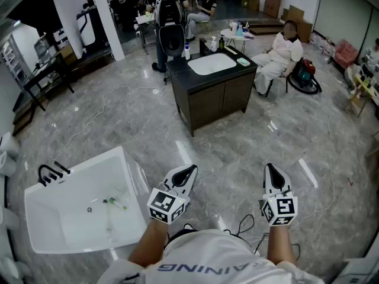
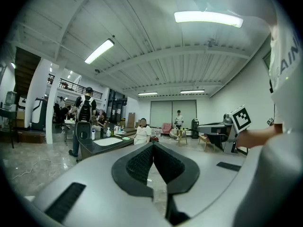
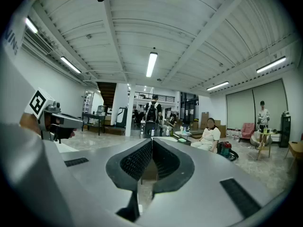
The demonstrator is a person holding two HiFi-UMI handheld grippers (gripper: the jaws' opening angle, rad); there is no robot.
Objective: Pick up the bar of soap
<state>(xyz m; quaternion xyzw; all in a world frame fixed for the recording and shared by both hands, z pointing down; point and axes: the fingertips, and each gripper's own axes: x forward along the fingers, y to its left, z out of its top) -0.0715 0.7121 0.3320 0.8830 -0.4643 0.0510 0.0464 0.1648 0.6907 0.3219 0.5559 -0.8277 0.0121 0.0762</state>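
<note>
**Both grippers idle, soap far off across the floor**

Grey marble floor (image 1: 118,117), wide and open. The landmark is the dark wooden cabinet with a white inset sink (image 1: 216,96), mid-room. A big white rectangular basin with a black tap (image 1: 59,223) sits well short of the cabinet, to its left, with a small green-tipped item inside that I can't identify.

The left gripper (image 1: 189,169) and right gripper (image 1: 270,168) are both far from the cabinet. They are held close to the person's body and roughly level, which I judge a carry pose, not a reach. Both sets of jaws are pressed together with nothing between them.

The small mint-green flat block (image 1: 243,62) on the cabinet's surface, right of the sink, is likely the bar of soap. It is untouched, so the approach is not yet started.
</note>
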